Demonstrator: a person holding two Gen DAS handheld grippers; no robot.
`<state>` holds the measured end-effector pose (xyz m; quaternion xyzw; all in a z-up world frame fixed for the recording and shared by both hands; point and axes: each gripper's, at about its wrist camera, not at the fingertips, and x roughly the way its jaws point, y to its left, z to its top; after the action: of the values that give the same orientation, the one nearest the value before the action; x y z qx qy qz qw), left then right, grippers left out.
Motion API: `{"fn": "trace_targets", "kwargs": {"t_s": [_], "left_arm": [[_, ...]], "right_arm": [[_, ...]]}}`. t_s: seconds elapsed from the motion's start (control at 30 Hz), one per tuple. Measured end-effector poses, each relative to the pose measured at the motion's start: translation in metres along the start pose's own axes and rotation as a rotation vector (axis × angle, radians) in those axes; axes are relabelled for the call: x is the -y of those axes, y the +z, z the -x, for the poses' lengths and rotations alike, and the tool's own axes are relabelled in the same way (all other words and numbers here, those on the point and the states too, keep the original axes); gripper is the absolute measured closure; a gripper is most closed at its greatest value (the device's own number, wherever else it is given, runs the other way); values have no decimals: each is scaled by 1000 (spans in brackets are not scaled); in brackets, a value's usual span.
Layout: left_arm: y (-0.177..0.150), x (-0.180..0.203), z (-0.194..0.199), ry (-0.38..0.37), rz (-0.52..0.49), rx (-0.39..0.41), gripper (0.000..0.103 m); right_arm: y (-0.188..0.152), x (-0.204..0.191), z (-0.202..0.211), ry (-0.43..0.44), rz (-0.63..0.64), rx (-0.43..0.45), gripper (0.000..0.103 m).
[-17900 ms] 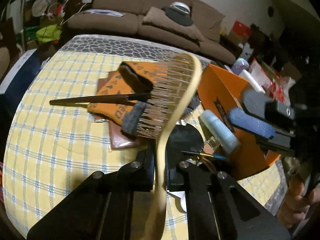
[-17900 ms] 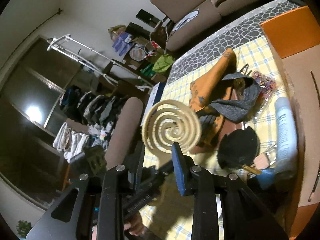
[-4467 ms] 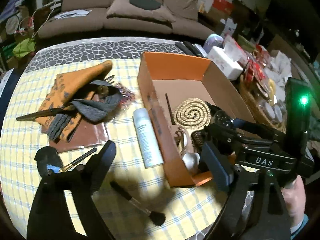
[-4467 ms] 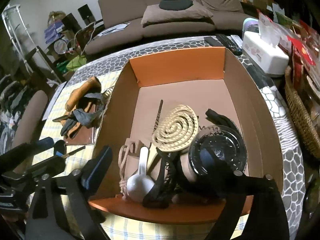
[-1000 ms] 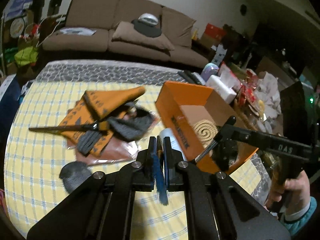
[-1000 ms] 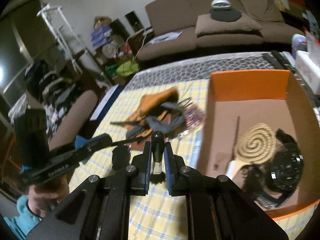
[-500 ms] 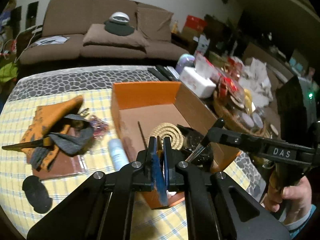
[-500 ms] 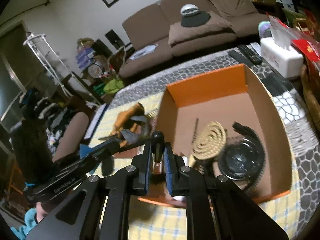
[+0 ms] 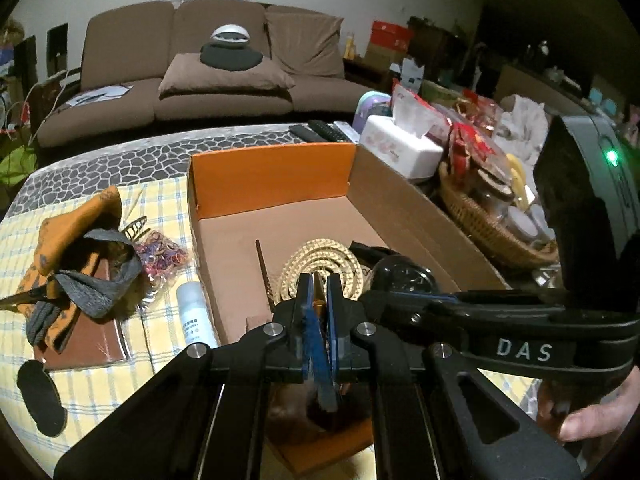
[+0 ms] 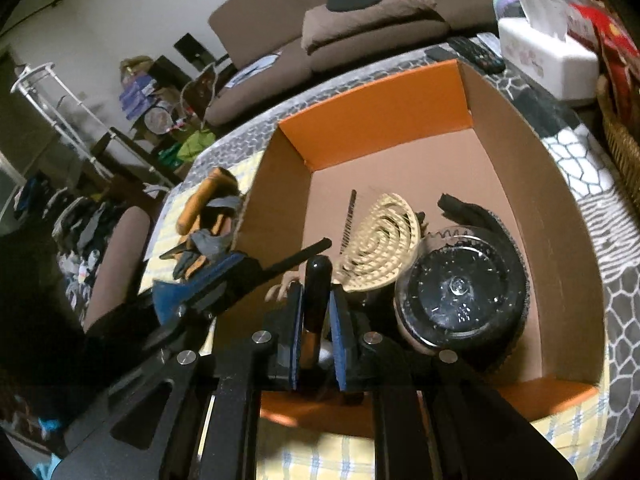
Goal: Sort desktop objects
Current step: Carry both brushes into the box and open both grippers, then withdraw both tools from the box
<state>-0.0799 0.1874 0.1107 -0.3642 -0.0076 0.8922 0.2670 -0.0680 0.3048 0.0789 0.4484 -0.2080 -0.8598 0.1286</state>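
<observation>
Your right gripper [image 10: 315, 334], fingers closed on a brush [image 10: 316, 304], hung over the box's [image 10: 532, 216] near edge, handle pointing inward; left gripper [image 9: 318, 316] gripped another.

The box [image 9: 272, 176] is orange on its end walls and plain brown cardboard inside. The spiral comb [image 10: 380, 240] in it is cream; the round lid [image 10: 456, 292] beside it is glossy black. The surface [image 9: 92, 384] wears a yellow cloth checked in blue and white, with a grey-and-black cobble pattern at its far edge. The cloth [image 9: 76, 224] is orange, the sock [image 9: 96, 288] grey, the bottle [image 9: 194, 312] white. The fingers [image 10: 294, 336] carry blue pads.
</observation>
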Motion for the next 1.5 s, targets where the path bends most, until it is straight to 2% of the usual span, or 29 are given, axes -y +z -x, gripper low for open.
{"fn": "trace_targets", "kwargs": {"t_s": [0.17, 0.2, 0.23, 0.3, 0.37, 0.4, 0.43, 0.47, 0.57, 0.7, 1.0, 1.07, 1.13, 1.2, 1.3, 1.5], "left_arm": [[-11, -5, -10, 0, 18, -18, 94], [-12, -5, -10, 0, 20, -19, 83], [-12, -6, -9, 14, 22, -17, 78], [-12, -11, -6, 17, 46, -9, 57], [-9, -20, -1, -6, 100, -3, 51], [-7, -24, 1, -15, 124, 0, 48], [-5, -28, 5, -27, 142, 6, 48], [-3, -30, 7, -35, 152, 9, 47], [3, -38, 16, -57, 188, 23, 45], [9, -48, 31, -66, 210, 51, 36], [-3, -67, 57, 26, 176, 23, 21], [-10, -71, 62, 55, 167, 9, 18], [-19, -75, 68, 70, 165, -5, 10], [-27, -79, 74, 79, 172, -14, 4], [-38, -86, 83, 92, 191, -25, 0], [-63, -98, 96, 153, 225, -43, 0]], "right_arm": [[3, 2, -8, -23, -13, -3, 86], [3, 1, -8, -24, -14, -2, 79], [3, 0, -8, -25, -11, -1, 72], [4, -2, -5, -45, -3, 11, 71], [5, -1, 0, -46, -5, 28, 67], [5, 0, 2, -42, -9, 38, 60], [5, 1, 7, -36, -19, 57, 51], [6, 2, 10, -33, -24, 70, 49], [10, 1, 20, -33, -30, 106, 49], [12, 1, 27, -32, -33, 131, 48], [11, -5, 29, -51, -8, 116, 40], [9, -9, 29, -74, 8, 112, 34], [7, -14, 29, -114, 35, 111, 18], [3, -19, 29, -139, 60, 110, 12], [-4, -23, 28, -172, 88, 109, 0], [-20, -28, 25, -234, 145, 106, 0]]}}
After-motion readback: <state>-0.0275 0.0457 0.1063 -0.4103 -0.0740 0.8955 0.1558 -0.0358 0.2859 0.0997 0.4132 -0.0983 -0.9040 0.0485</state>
